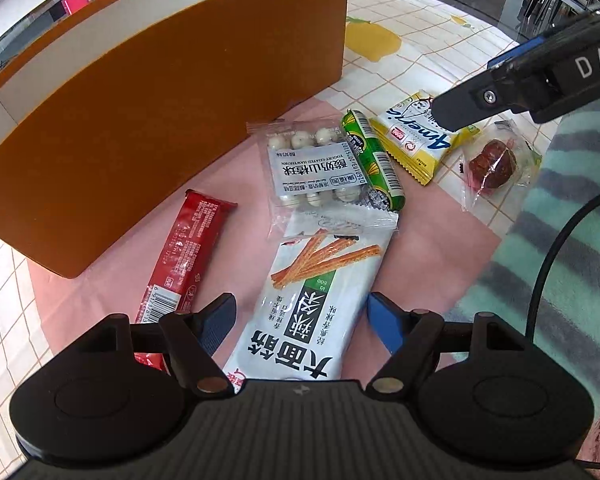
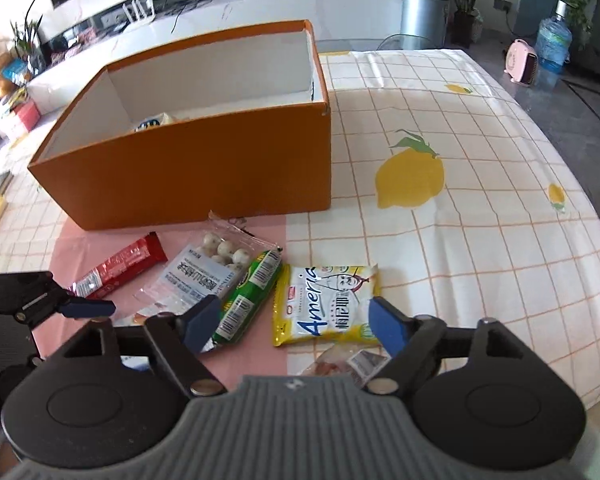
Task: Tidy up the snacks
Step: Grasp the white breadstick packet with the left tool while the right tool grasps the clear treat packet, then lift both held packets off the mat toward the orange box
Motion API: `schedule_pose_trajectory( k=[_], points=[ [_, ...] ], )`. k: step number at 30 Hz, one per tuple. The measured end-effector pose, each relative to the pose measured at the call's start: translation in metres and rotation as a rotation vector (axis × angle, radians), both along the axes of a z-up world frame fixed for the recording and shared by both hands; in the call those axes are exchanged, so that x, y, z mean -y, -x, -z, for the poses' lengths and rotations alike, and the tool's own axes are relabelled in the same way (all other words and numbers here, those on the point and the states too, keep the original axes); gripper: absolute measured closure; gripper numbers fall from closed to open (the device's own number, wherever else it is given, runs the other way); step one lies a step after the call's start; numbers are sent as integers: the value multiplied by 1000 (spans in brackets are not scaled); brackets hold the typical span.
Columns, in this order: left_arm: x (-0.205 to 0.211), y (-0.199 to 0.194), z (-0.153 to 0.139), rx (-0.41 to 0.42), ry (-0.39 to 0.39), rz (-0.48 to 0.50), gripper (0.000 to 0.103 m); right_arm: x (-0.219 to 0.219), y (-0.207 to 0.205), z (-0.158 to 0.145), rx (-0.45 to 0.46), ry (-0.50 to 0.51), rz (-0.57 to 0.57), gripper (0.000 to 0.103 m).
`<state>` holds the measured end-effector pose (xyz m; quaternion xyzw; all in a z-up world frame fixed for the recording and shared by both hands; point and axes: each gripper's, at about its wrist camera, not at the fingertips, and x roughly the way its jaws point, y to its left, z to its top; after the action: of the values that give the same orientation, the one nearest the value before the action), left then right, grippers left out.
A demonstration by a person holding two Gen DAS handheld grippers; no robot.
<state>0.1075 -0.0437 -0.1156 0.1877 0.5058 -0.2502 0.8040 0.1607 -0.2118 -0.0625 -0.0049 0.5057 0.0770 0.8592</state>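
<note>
1. One orange box (image 2: 204, 168) stands on the worktop (image 2: 460, 220), a packet inside.
2. Six snacks lie just before it, the white bag (image 1: 312, 308) largest.
3. Left tool (image 1: 302, 320) gapes around that bag.
4. Right tool (image 2: 290, 326) gapes over the yellow packet (image 2: 324, 304).

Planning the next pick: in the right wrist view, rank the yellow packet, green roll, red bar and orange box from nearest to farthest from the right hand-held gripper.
1. yellow packet, between the right hand-held gripper fingers
2. green roll, just left
3. red bar, far left
4. orange box, behind everything
</note>
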Motion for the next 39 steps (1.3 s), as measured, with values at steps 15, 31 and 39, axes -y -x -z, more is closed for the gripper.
schedule_pose_trajectory(
  k=[15, 31, 39],
  points=[
    [1, 0, 1, -66, 10, -120, 22, 16, -17, 37, -318, 23, -10, 27],
    [1, 7, 0, -67, 17, -209, 29, -7, -1, 38, -296, 132, -116, 44],
    [-7, 14, -2, -51, 64, -270, 37, -10, 17, 23, -215, 64, -164, 55]
  ],
)
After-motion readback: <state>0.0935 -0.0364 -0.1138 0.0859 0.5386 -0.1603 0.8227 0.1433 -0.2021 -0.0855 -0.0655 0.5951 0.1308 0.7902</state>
